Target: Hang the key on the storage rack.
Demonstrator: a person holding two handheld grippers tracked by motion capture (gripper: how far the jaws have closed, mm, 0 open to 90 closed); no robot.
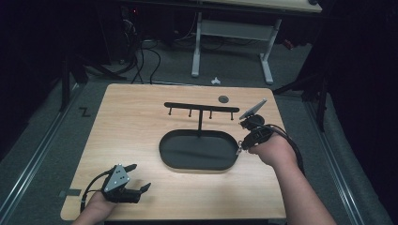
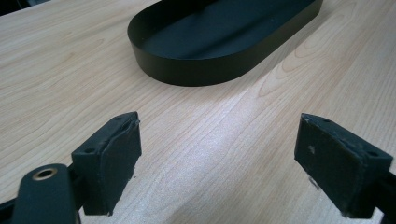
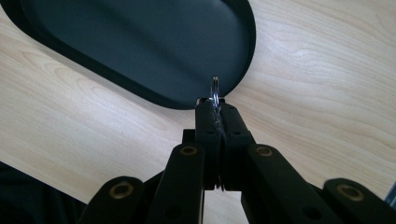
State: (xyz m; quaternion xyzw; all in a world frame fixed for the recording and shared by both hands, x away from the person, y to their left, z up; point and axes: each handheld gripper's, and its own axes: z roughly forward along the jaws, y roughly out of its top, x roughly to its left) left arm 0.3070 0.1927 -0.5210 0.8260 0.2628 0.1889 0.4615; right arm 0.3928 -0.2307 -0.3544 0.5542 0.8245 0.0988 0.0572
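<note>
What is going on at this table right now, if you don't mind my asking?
A person works with a gripper in each hand. The right gripper is shut on a small metal ring, holding it over the right end of the black oval tray. Behind the tray stands a black rack with small pegs. The left gripper rests open over bare table near the front left, holding nothing.

Counter (image 1: 136, 117) pale wood, streaky grain. Oval tray (image 1: 197, 151) matt black. Hook rack (image 1: 202, 108) black. Ring (image 3: 215, 88) shiny silver. Jaws black.
</note>
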